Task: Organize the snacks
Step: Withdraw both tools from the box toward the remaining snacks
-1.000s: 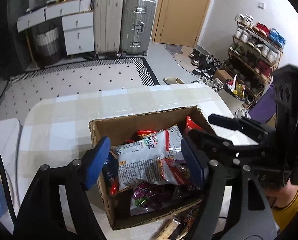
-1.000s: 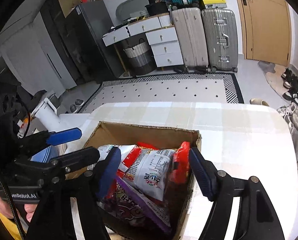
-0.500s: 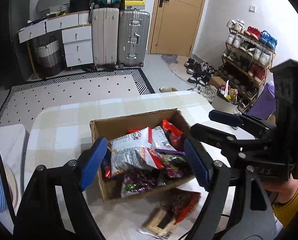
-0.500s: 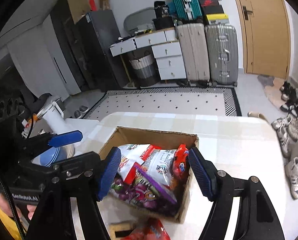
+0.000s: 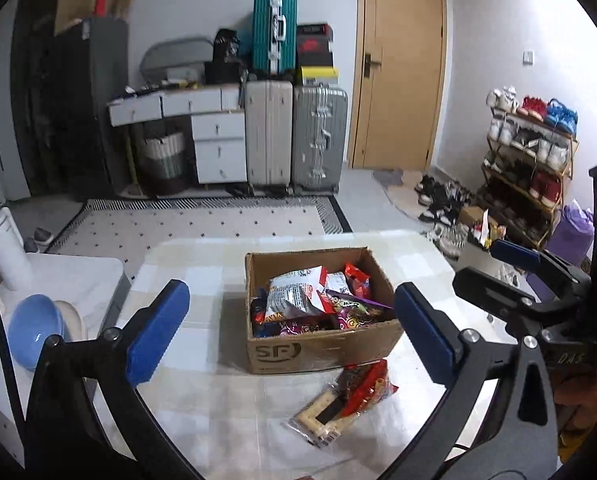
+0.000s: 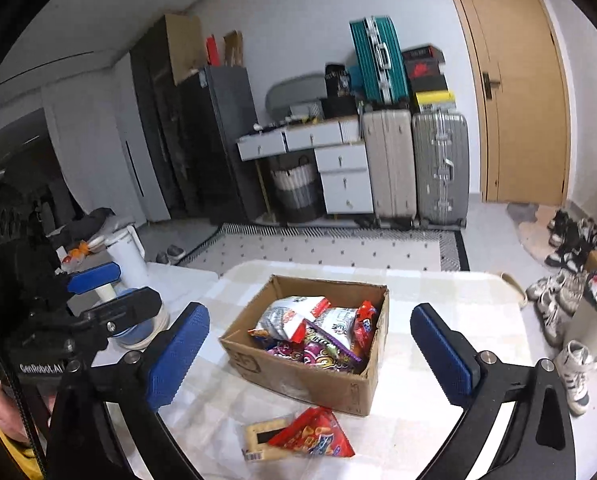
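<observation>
An open cardboard box (image 5: 322,350) (image 6: 298,380) stands on the checked table, filled with several snack bags (image 5: 298,296) (image 6: 318,336). In front of it lie a red snack bag (image 5: 368,388) (image 6: 314,436) and a cracker pack (image 5: 318,416) (image 6: 260,440), side by side. My left gripper (image 5: 290,332) is open and empty, held above and in front of the box. My right gripper (image 6: 306,356) is open and empty, also pulled back from the box. Each gripper shows at the edge of the other's view.
The checked table (image 5: 202,400) ends in a rounded far edge. A white side table at the left holds a blue bowl (image 5: 34,328) and a white kettle (image 6: 128,256). Suitcases (image 5: 294,140), drawers and a shoe rack (image 5: 526,172) stand beyond.
Both grippers have pulled up and back from the box, so it looks smaller. The red bag and cracker pack in front of the box have come into view.
</observation>
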Demonstrator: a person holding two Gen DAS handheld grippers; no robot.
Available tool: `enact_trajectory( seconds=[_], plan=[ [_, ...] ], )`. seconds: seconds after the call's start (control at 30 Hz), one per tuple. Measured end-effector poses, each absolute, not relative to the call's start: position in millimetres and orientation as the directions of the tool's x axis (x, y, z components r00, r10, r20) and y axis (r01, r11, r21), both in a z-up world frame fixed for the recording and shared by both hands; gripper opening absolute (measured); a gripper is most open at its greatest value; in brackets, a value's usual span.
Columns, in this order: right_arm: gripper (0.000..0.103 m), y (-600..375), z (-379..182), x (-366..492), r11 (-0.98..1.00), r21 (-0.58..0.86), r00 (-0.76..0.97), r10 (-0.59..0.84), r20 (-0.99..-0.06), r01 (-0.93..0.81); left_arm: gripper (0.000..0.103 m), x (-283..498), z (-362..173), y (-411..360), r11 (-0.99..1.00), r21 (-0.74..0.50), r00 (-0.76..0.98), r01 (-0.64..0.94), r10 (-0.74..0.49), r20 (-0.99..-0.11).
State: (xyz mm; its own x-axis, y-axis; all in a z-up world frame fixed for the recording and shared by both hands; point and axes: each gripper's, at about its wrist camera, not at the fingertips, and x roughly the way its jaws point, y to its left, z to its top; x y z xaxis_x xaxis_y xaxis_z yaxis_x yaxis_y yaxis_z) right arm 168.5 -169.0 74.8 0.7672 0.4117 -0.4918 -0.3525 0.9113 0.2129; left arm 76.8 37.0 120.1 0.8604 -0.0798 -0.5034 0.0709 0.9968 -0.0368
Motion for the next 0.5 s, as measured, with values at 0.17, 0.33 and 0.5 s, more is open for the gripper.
enact_trajectory(
  seconds=[0.17,0.33,0.5],
  plan=[
    [0.102,-166,82,111,0.911,0.16,0.796,0.41,-0.446,-0.38,0.102,20,131,38,0.995,-0.062,0.874,0.084,-0.104,-0.475],
    [0.102,-160,79,48,0.916,0.104,0.839,0.397,-0.372,-0.387,0.102,-39,132,41,0.994,-0.075,0.893,0.077,-0.102,-0.438],
    [0.102,-160,65,0,0.917,0.146,0.855,0.399,-0.332,-0.372,0.102,-85,112,44,0.994,-0.074,0.883,0.084,-0.109,-0.456]
  ],
)
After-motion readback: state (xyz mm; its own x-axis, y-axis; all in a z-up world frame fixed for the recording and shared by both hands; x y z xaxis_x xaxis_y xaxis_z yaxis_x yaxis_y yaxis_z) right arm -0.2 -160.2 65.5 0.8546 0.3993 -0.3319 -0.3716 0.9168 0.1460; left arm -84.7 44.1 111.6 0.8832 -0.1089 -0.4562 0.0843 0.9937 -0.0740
